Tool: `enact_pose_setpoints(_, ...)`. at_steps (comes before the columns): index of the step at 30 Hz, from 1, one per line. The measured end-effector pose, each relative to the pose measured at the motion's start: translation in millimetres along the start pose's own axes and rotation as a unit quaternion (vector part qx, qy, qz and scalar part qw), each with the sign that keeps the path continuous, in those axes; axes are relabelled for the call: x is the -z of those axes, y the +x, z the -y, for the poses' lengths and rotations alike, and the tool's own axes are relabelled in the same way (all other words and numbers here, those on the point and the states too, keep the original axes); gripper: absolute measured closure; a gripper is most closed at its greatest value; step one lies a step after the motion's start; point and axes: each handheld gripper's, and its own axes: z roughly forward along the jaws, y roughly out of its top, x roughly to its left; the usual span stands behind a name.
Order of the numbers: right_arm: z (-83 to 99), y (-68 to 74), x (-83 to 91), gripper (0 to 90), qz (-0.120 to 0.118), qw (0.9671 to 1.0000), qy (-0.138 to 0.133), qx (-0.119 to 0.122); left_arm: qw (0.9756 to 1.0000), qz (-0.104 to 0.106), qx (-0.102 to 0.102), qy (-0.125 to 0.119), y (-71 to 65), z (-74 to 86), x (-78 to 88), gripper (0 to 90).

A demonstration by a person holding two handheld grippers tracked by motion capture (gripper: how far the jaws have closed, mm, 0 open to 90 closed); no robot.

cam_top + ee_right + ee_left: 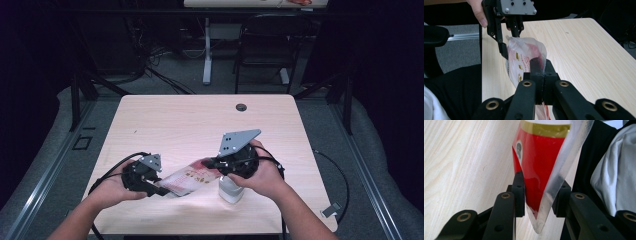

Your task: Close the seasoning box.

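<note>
Red-printed pouch (190, 179) pinched by right gripper (541, 72); corner between left gripper (539, 196) pads (grip unclear). Slip risk beside white bottle (230, 189).

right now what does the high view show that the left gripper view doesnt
High view alone: the whole table, both hands, the right claw clamped on the bag's far end, a white object under the right hand, and a chair beyond the table.

Left gripper view alone: the left claw up close, its pads either side of the bag's clear corner, the left one against the film, plus a gold band on the pack inside.

Both: the red and clear plastic bag and the pale wooden tabletop.
</note>
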Motion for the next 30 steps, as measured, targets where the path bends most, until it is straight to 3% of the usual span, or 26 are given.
enact_pose_setpoints(7,8.0,-1.1,2.9,89.8,0.002,0.9998,-0.015,-0.012,0.9999,-0.003,-0.002,0.017,-1.0,-5.4,7.1,69.8)
enact_pose_setpoints(30,35.7,-6.2,7.9,89.8,0.01,0.9976,-0.052,-0.045,0.9995,-0.005,0.0,0.032,-1.2,-16.8,21.6,71.4)
